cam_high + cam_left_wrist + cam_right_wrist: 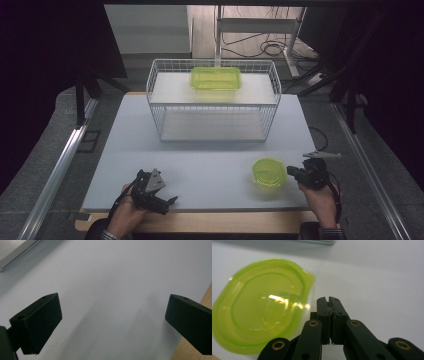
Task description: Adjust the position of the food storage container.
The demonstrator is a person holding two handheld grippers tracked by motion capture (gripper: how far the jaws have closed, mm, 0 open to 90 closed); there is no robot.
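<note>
A round yellow-green plastic container (269,172) with its lid on sits on the white table top (200,165) at the front right. My right gripper (291,171) lies just to its right, jaws pressed together with nothing between them. In the right gripper view the container (259,305) is to the left of the shut right gripper (329,300), apart from it. My left gripper (170,201) rests at the front left of the table with its jaws spread wide. In the left gripper view the left gripper (113,315) has only bare table between its jaws.
A white wire basket rack (212,100) stands at the back middle of the table. On its upper shelf sits a rectangular yellow-green container (216,78). The wooden front edge (200,221) runs below the white top. Metal rails flank both sides.
</note>
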